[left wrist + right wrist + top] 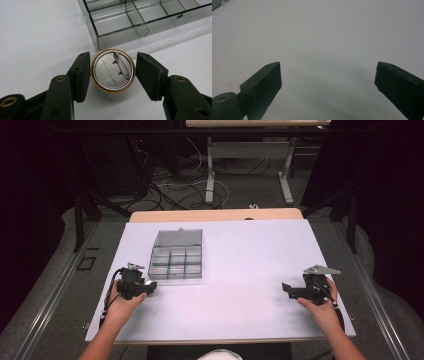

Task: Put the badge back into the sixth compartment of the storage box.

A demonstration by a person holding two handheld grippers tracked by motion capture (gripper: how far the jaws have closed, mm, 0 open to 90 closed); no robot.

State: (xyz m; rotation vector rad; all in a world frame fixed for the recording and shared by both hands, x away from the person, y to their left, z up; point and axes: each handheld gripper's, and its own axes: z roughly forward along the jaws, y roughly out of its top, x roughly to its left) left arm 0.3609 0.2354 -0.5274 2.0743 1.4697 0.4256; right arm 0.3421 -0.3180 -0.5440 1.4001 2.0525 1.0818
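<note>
left gripper (113, 72) low over the white table (240, 270), jaws straddling a round pin badge (113, 70) lying face down, safety-pin clasp up; one jaw apparently touching the gold rim, the other just apart, so spread around it rather than pinching yet. probably set this way to catch the badge edge-on across its width, since a flat disc offers no other hold. seen from the high view, left gripper (134, 284) just beside the near left corner of a clear compartment box (176, 256), lid folded back and compartments looking empty, likely the badge's destination given how close it sits. right gripper (328, 80) spread wide over bare table, holding nothing; in the high view right gripper (300, 291) well apart near the table's right edge, seemingly parked out of the way.
</note>
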